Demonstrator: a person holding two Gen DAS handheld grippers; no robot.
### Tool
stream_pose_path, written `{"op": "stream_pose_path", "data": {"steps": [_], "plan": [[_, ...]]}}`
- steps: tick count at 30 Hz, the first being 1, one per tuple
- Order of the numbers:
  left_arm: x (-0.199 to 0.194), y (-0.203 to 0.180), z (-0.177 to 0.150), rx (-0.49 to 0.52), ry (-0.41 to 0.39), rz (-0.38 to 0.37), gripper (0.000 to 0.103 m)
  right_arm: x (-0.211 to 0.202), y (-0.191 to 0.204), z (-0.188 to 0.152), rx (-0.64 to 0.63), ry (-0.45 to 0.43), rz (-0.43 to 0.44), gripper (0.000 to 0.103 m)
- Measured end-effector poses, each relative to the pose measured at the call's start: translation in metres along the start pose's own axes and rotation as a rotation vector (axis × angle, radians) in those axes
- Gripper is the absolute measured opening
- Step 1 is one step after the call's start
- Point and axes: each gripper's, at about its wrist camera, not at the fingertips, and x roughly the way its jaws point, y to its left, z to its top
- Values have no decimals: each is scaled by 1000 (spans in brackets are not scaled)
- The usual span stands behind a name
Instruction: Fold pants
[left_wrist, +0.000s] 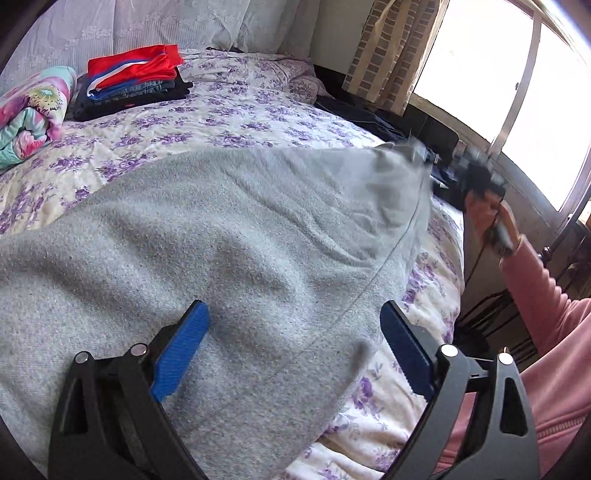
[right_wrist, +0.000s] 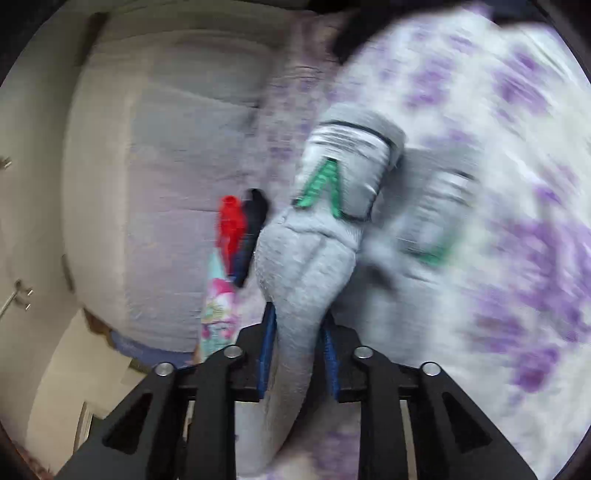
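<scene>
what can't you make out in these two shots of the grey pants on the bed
- Left wrist view: the right gripper at the far pants corner is smeared by motion; its fingers cannot be read there.
- Left wrist view: the grey pants run off the left edge.
- Right wrist view: the floral bedspread pattern is motion-blurred.
- Right wrist view: the folded clothes stack is too blurred to count.

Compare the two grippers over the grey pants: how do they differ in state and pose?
1. The left gripper is open, its blue fingers spread wide; the right gripper is shut on the pants.
2. The left gripper holds nothing and hovers over the flat cloth; the right gripper has a bunched fold clamped between its fingers.
3. The left view is sharp; the right view is blurred.
Both have blue fingers on black frames.
</scene>
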Motion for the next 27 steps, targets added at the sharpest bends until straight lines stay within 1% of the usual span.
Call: {"op": "stream_pose_path", "data": {"steps": [1, 2, 3, 4, 5, 6, 7, 10, 12, 13, 14, 15, 16, 17, 19, 20, 21, 23, 24, 26, 27], "plan": [[1, 0, 0, 0, 1, 4, 91, -3, -19, -3, 38, 4, 58, 15], [1, 0, 0, -1, 2, 7, 91, -8, -20, -3, 23, 10, 112, 26], [1, 0, 0, -2, 2, 8, 91, -14, -13, -2, -5, 6, 122, 40], [1, 0, 1, -3, 2, 8, 91, -23, -1, -1, -53, -29, 123, 64], [2, 0, 1, -3, 3, 6, 92, -31, 12, 2, -110, -71, 126, 71], [2, 0, 1, -1, 5, 3, 94, -34, 23, 7, -157, -92, 105, 71], [3, -1, 1, 2, 6, 3, 94, -34, 29, 12, -176, -95, 65, 71], [5, -3, 1, 8, 12, 19, 95, -19, 31, 37, -153, -83, -50, 71], [6, -4, 1, 12, 14, 29, 95, -2, 30, 51, -136, -60, -67, 69], [6, -4, 1, 12, 14, 31, 95, 5, 34, 52, -152, -52, -70, 54], [6, -4, 1, 11, 14, 32, 95, 16, 41, 54, -184, -38, -77, 37], [6, -4, 1, 9, 13, 33, 95, 23, 51, 57, -231, -25, -102, 33], [6, -4, 1, 9, 13, 33, 95, 25, 66, 58, -300, -33, -136, 22], [6, -4, 0, 8, 13, 33, 95, 22, 80, 56, -363, -44, -139, 20], [6, -5, 0, 9, 15, 36, 95, 4, 102, 52, -438, -89, -94, 18], [7, -5, 0, 10, 17, 39, 95, -6, 108, 51, -456, -114, -67, 18], [7, -5, 0, 13, 19, 42, 95, -16, 110, 51, -462, -135, -59, 18], [8, -7, 0, 15, 22, 45, 95, -25, 93, 50, -445, -173, -107, 15], [8, -6, 0, 16, 23, 44, 95, -18, 78, 51, -435, -173, -174, 15], [9, -6, 1, 19, 29, 44, 96, 2, 43, 53, -420, -132, -292, 18], [10, -6, 1, 21, 34, 48, 96, 8, 29, 52, -401, -117, -288, 18]]}}
